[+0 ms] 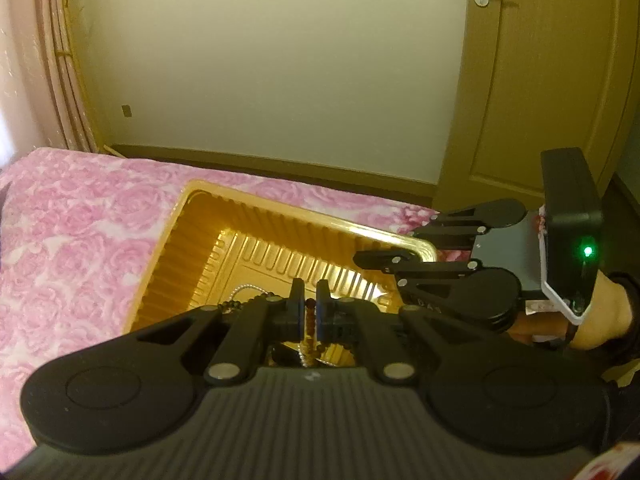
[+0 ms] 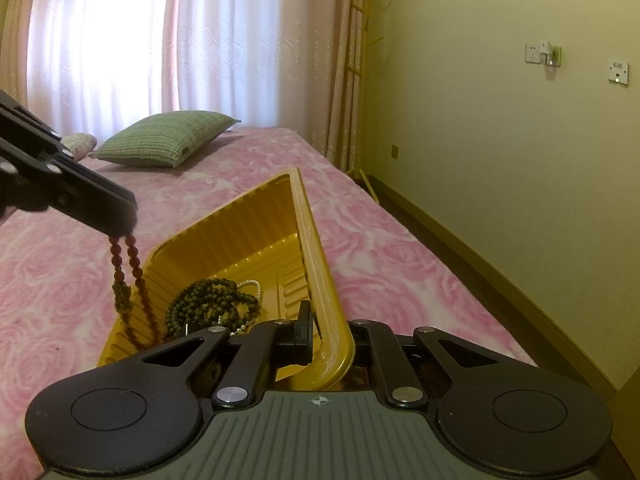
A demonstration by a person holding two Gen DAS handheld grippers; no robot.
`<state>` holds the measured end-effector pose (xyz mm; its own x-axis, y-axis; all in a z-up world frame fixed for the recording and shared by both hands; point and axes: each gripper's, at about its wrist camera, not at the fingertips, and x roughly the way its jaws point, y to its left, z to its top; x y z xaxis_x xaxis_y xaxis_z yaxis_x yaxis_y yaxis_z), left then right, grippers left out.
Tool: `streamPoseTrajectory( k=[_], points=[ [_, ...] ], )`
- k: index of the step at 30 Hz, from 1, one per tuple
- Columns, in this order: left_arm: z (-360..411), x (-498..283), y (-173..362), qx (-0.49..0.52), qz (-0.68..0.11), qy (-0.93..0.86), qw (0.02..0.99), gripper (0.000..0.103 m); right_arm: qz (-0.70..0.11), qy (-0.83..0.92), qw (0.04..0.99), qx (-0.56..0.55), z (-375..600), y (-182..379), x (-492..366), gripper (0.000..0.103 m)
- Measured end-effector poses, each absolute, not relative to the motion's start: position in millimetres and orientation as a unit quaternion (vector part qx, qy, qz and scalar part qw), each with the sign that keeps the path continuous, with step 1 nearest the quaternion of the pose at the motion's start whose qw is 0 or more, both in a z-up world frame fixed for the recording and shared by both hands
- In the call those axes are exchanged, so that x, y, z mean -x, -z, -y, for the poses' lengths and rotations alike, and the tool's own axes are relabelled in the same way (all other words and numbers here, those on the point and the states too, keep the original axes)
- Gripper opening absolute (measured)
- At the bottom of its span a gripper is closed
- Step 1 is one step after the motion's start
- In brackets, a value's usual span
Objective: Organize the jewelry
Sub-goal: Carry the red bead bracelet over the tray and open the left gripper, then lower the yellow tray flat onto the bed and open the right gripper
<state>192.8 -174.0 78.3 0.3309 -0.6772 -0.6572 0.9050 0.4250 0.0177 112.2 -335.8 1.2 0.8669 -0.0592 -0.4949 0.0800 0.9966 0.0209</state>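
Reddish beads of a bracelet (image 2: 134, 276) hang from our left claw (image 2: 120, 228), clamped on the strand, over the near-left side of the gold tray (image 2: 316, 240) on the bed (image 2: 380, 248). Dark beads (image 2: 212, 300) already lie inside. Our right claw (image 2: 320, 336) pinches the tray's rim, probably to steady it.

1. Daylight pours through the curtains (image 2: 132, 36) in the right wrist view, blown out to white glare
2. The wall (image 1: 260, 72) in the left wrist view is dim, with a yellow-green cast
3. Fisheye bends the door (image 1: 532, 80) and darkens the corners
4. The gold tray (image 1: 224, 240) glints; close parts look soft
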Motion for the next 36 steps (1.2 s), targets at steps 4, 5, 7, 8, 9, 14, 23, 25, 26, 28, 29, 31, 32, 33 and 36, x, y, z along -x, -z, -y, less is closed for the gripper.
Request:
streamPoseTrajectory(
  k=[4,5,7,8,9,14,23,25,26,28,29,31,32,33,36],
  points=[
    [178.3,-193.7,-74.0,-0.195,-0.297,0.501,0.79,0.004,-0.256,0.036,0.966,-0.02,336.1,-1.2,-113.2,0.007],
    [179.4,-194.0,-72.9,-0.194,-0.298,0.501,0.789,0.004,-0.256,0.036,0.966,-0.02,336.3,-1.1,-113.6,0.007],
    [180.6,-195.0,-71.0,-0.189,-0.297,0.5,0.791,0.005,-0.257,0.037,0.966,-0.021,336.5,-0.5,-114.3,0.007],
    [180.6,-195.7,-70.3,-0.187,-0.299,0.5,0.791,0.007,-0.256,0.037,0.966,-0.021,336.4,-0.4,-114.5,0.007],
    [180.3,-196.4,-69.9,-0.185,-0.299,0.498,0.793,0.007,-0.256,0.037,0.966,-0.021,336.3,-0.3,-114.5,0.007],
    [170.8,-199.0,-71.2,-0.175,-0.297,0.486,0.803,0.008,-0.258,0.038,0.965,-0.021,336.8,0.2,-115.2,0.007],
    [127.2,-192.5,-71.7,-0.136,-0.28,0.42,0.852,0.011,-0.259,0.037,0.965,-0.026,339.0,2.1,-116.7,0.007],
    [114.1,-188.9,-70.2,-0.12,-0.277,0.395,0.868,0.011,-0.26,0.036,0.965,-0.03,340.6,2.5,-117.7,0.007],
    [108.6,-187.3,-69.9,-0.114,-0.275,0.384,0.874,0.011,-0.261,0.036,0.964,-0.032,341.2,3.0,-118.2,0.007],
    [95.5,-182.6,-68.5,-0.097,-0.269,0.357,0.889,0.014,-0.264,0.034,0.963,-0.04,344.2,3.9,-119.6,0.007],
    [90.4,-180.2,-67.8,-0.092,-0.266,0.344,0.896,0.016,-0.265,0.034,0.963,-0.043,345.5,4.5,-120.1,0.007],
    [79.5,-175.4,-65.9,-0.081,-0.26,0.316,0.909,0.019,-0.268,0.032,0.962,-0.048,348.4,5.9,-120.4,0.007],
    [73.7,-173.5,-64.5,-0.072,-0.26,0.305,0.913,0.019,-0.269,0.031,0.961,-0.051,349.7,6.6,-120.6,0.007],
    [68.9,-172.1,-63.5,-0.065,-0.26,0.295,0.917,0.019,-0.27,0.031,0.961,-0.052,351.1,7.4,-120.7,0.007],
    [56.3,-167.1,-58.6,-0.058,-0.256,0.265,0.928,0.02,-0.274,0.026,0.959,-0.062,356.2,9.6,-122.7,0.007]
  ],
)
